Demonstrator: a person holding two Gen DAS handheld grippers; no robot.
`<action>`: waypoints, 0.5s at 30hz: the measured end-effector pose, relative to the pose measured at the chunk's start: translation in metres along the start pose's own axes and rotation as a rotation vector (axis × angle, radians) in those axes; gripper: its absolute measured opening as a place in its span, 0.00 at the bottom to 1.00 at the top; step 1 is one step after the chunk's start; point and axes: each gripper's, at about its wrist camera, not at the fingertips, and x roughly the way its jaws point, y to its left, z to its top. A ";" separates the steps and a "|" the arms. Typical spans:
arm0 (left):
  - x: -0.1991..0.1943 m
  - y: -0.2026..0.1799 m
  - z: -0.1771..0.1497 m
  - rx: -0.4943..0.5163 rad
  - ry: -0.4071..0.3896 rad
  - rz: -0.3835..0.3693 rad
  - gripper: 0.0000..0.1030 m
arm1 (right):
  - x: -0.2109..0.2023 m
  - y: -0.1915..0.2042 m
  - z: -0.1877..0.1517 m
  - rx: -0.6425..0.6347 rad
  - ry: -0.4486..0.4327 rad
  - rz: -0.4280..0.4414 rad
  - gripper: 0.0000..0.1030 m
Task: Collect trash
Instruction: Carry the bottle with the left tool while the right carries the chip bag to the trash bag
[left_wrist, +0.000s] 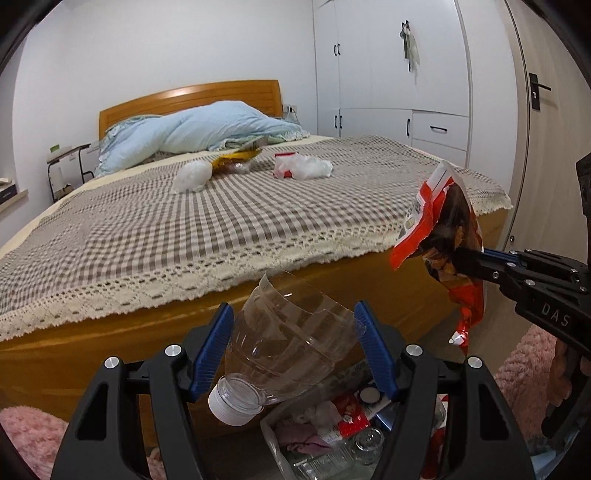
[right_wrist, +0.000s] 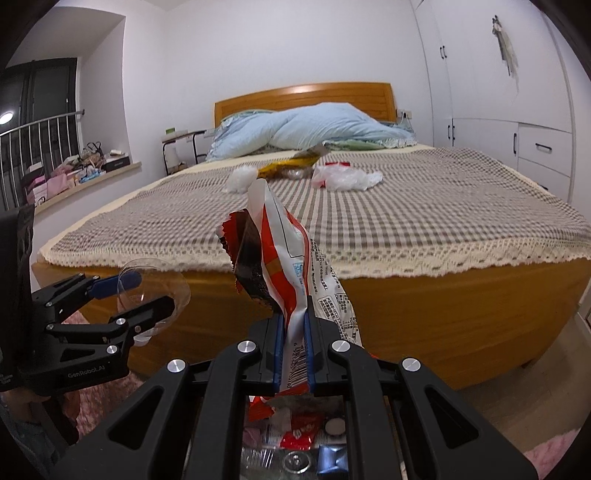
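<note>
In the left wrist view, the left gripper (left_wrist: 295, 347) clamps a crushed clear plastic bottle (left_wrist: 291, 347) between its blue pads (left_wrist: 212, 349), white cap (left_wrist: 231, 402) pointing down and to the left. Directly beneath sits a bin (left_wrist: 269, 435) holding wrappers, tissue and other scraps. To the right, the right gripper (left_wrist: 469, 258) pinches a red and white snack wrapper (left_wrist: 439, 225) that hangs in the air beside the foot of the bed (left_wrist: 258, 221). On the checked bedspread lie a white crumpled wad (left_wrist: 194, 175), a yellow wrapper (left_wrist: 236, 160) and a clear plastic bag (left_wrist: 303, 166). In the right wrist view, the right gripper (right_wrist: 294, 350) is closed narrowly on the snack wrapper (right_wrist: 288, 254), which stands up between its fingers above the bin's contents (right_wrist: 295, 435). The left gripper (right_wrist: 147, 295) holds the bottle (right_wrist: 155, 288) at left, in front of the bed's wooden frame (right_wrist: 443, 325).
</note>
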 end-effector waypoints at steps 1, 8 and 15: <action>0.001 0.000 -0.001 0.002 0.008 -0.003 0.63 | 0.002 0.001 -0.004 -0.003 0.008 0.002 0.10; 0.012 0.000 -0.012 0.005 0.073 -0.032 0.63 | 0.012 0.005 -0.014 -0.009 0.066 0.011 0.10; 0.029 -0.001 -0.029 -0.003 0.156 -0.057 0.63 | 0.033 0.002 -0.025 -0.007 0.126 0.007 0.10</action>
